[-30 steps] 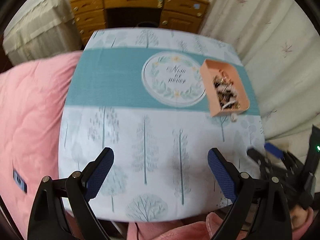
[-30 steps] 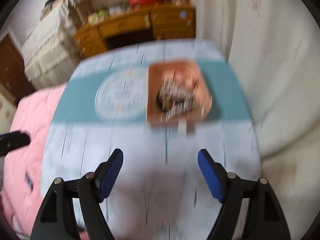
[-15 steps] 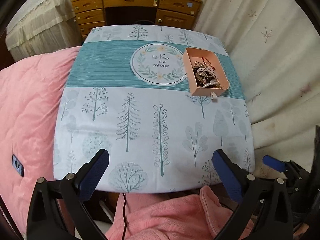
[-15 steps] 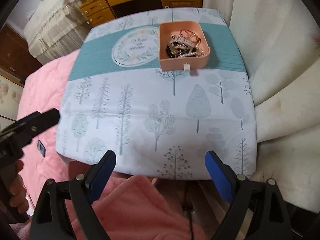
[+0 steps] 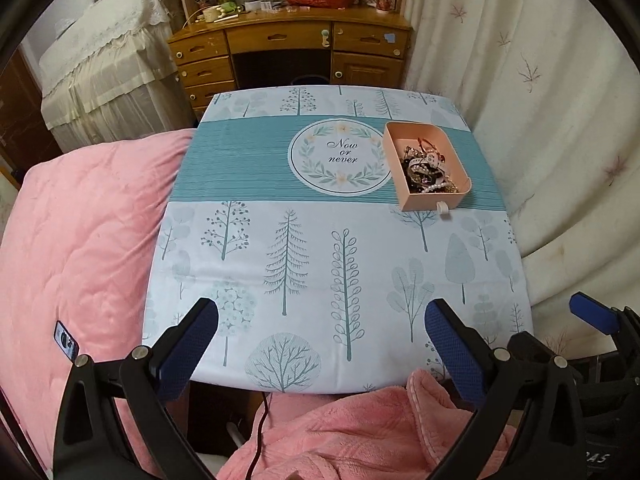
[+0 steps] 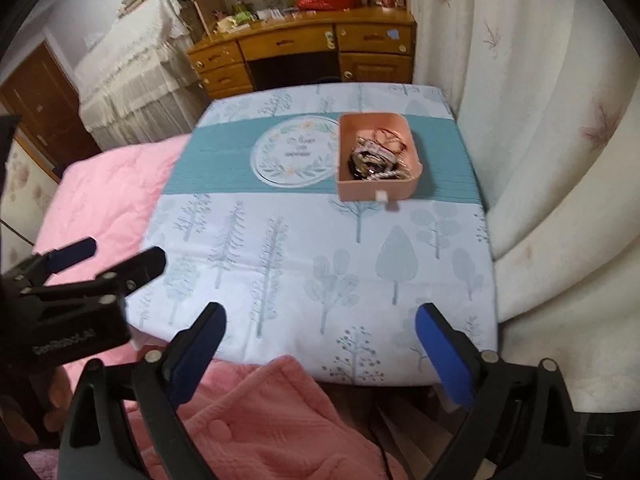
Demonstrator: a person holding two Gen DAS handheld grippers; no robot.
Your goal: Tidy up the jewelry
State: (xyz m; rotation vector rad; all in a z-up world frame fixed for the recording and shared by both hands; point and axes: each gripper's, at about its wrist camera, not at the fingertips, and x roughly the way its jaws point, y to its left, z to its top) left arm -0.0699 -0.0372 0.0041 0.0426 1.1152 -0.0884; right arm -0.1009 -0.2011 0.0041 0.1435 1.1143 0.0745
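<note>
i am holding the left tongs [image 5: 320, 340] low over the near edge of the tabletop [image 5: 320, 264], pointing forward and slightly down toward the far side. their blue pads [image 5: 200, 340] are standing spread wide, with nothing between them and nothing touching them. i am keeping the right tongs [image 6: 320, 344] at the same near edge, just to the right of the left ones, also angled forward across the tree-printed cloth; their pads [image 6: 440, 356] are gaping wide too and gripping nothing. in the right wrist view the left tongs are showing at the left border, hanging beside the pink quilt [image 6: 104, 192], and a bit of the hand under them is peeking out, though i cannot tell how it is wrapped around the handle. the pink tray [image 5: 436, 200] is sitting on the far right part of the tabletop, on the teal band just beside the round "now or never" emblem [image 5: 340, 156], well apart from both tongs. the jewelry [image 5: 424, 170] is lying tangled inside that tray. a pink fleece garment [image 5: 360, 432] is bunching below the tongs at the near edge.
</note>
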